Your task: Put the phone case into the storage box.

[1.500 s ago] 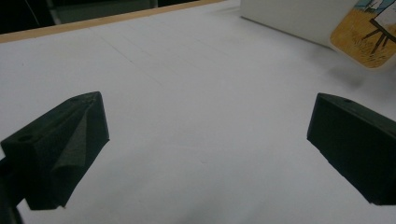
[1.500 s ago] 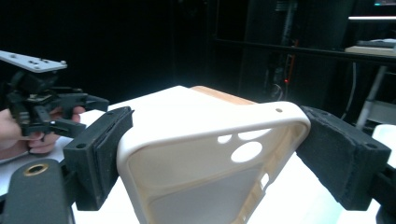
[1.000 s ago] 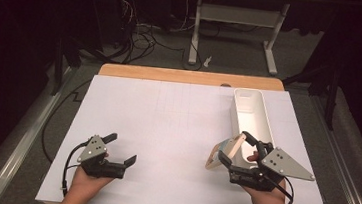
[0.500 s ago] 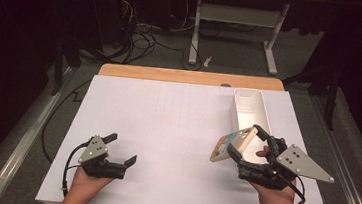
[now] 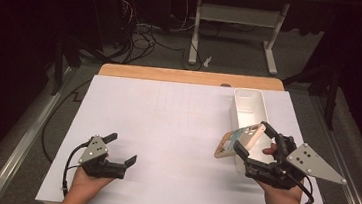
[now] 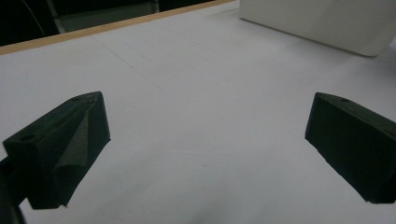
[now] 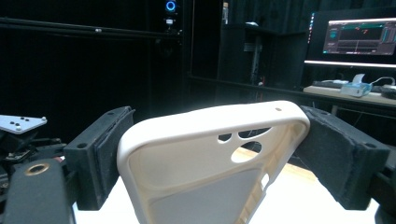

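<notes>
The right tongs (image 5: 252, 139) are clenched on a cream phone case (image 5: 238, 140), their two black jaws pressing its long edges from either side. In the right gripper view the phone case (image 7: 205, 158) stands between the pads with its hollow inner face toward the camera and its camera cut-outs near the upper end. From the high view the case is lifted clear of the bench (image 5: 166, 130) and tilted, hanging just beside the near end of the white tray (image 5: 249, 101), on the tray's left side. The tray itself lies lengthwise on the white sheet that covers the bench, close to the bench's far right edge. The person's right hand (image 5: 280, 197) grips the tool from below, nearer than the tray, with the grey three-cornered plate jutting out to the right of it.

The left tongs (image 5: 121, 151) are released, jaws spread wide with nothing between them, well apart from the tray, toward the near left part of the bench. In the left gripper view the left tongs (image 6: 205, 140) frame bare white sheet, and a wall of the tray (image 6: 322, 23) shows far off at upper right.
</notes>
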The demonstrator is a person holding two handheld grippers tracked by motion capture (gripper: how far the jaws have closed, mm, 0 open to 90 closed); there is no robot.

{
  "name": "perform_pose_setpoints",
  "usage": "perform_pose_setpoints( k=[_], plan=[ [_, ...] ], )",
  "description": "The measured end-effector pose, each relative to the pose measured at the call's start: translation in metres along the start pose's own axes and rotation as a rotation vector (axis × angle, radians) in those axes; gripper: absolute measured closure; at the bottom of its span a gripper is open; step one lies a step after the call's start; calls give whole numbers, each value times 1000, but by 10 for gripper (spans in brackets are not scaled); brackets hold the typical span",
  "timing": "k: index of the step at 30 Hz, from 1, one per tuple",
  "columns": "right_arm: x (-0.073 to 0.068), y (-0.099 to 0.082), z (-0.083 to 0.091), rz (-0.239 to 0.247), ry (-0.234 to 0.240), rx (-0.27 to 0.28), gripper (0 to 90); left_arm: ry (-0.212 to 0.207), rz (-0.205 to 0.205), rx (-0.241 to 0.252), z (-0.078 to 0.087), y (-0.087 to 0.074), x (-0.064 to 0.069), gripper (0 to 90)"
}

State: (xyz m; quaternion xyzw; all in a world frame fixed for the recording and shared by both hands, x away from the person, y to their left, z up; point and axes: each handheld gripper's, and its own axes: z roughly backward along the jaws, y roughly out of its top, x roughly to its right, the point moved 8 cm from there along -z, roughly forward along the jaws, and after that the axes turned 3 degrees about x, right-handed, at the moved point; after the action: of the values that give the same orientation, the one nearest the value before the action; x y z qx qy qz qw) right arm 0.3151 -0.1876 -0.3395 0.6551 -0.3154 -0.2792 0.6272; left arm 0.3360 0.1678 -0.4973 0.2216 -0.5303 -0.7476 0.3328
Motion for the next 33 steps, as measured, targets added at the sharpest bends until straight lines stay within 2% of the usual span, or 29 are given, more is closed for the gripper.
perform_pose_setpoints(
  k=[14,23,33],
  plan=[
    [12,15,10,12,-30,33,146,4,-6,3,0,0,0,13],
    [28,25,22,6,-87,58,146,6,-8,5,1,1,0,14],
    [44,27,31,3,-145,62,146,8,-8,11,2,2,0,15]
  ],
)
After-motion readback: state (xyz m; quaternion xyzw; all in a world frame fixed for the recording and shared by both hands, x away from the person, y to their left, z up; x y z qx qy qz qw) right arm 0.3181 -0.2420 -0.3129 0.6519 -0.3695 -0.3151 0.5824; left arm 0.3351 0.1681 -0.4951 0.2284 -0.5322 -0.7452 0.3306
